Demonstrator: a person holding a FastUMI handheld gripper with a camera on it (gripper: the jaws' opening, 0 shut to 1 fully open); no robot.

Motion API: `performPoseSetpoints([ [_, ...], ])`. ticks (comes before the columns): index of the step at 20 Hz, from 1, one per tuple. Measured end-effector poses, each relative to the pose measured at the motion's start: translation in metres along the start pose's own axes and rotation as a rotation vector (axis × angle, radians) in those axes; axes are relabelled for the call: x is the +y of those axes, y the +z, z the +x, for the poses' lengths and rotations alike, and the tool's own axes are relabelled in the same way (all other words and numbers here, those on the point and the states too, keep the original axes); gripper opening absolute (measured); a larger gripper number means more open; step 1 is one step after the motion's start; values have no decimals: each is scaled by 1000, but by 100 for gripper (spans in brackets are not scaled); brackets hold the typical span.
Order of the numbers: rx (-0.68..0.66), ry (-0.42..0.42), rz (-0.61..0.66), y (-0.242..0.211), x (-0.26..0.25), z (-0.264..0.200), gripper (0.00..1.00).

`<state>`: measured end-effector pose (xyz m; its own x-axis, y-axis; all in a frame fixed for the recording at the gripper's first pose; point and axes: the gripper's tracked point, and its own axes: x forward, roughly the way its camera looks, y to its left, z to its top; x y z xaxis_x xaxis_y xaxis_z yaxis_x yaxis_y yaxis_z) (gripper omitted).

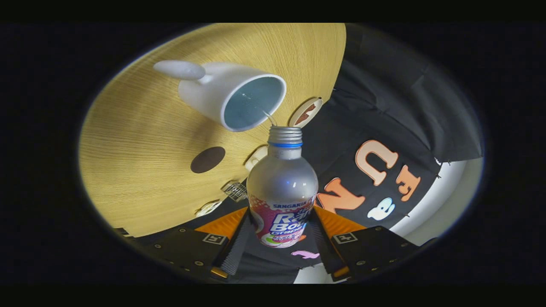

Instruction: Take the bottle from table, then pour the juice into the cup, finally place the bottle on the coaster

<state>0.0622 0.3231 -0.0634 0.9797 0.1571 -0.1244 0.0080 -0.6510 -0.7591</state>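
The gripper point(282, 238) is clamped on the bottle point(282, 192), both fingers pressing its labelled lower body. The bottle is tipped, its open neck just beside the rim of the white cup point(239, 100), and a thin stream runs from the neck into the cup. The cup stands on the wooden worktop point(140, 170). A dark round coaster point(207, 159) lies on the worktop near the cup.

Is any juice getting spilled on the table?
No spill shows. The gripper is shut on the bottle, tipped toward the white cup. A thin stream runs from its mouth into the cup, and the table looks dry.
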Motion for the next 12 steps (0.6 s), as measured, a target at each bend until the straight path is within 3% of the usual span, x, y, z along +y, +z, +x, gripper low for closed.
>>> performPoseSetpoints([
  [7,-10,11,-6,4,6,2,75],
  [12,-31,78,128,7,23,3,75],
])
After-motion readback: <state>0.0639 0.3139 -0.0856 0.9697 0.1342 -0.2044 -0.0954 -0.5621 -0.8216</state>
